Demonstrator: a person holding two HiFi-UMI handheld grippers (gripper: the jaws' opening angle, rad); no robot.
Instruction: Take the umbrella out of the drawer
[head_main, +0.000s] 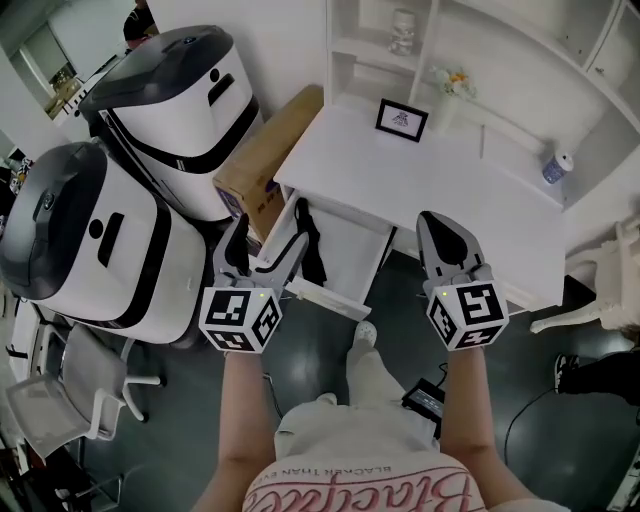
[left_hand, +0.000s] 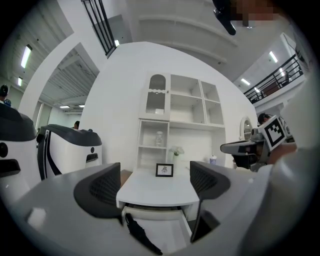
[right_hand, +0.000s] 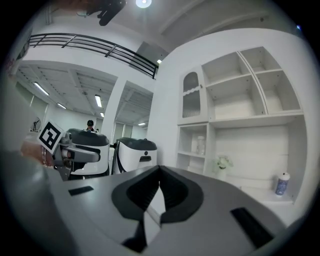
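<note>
The white desk (head_main: 430, 185) has its drawer (head_main: 350, 255) pulled out toward me. A black folded umbrella (head_main: 310, 240) lies along the drawer's left side; in the left gripper view the umbrella (left_hand: 140, 232) shows low between the jaws, inside the drawer (left_hand: 165, 230). My left gripper (head_main: 268, 238) hovers open just left of the drawer, with nothing between its fingers (left_hand: 100, 187). My right gripper (head_main: 438, 232) is shut and empty, held over the desk's front edge to the right of the drawer. In the right gripper view its tips (right_hand: 160, 172) meet.
Two large white-and-black machines (head_main: 180, 100) (head_main: 90, 240) and a cardboard box (head_main: 265, 155) stand left of the desk. A picture frame (head_main: 401, 119) and a bottle (head_main: 556, 167) are on it, with shelves (head_main: 400, 40) behind. An office chair (head_main: 70, 390) is lower left.
</note>
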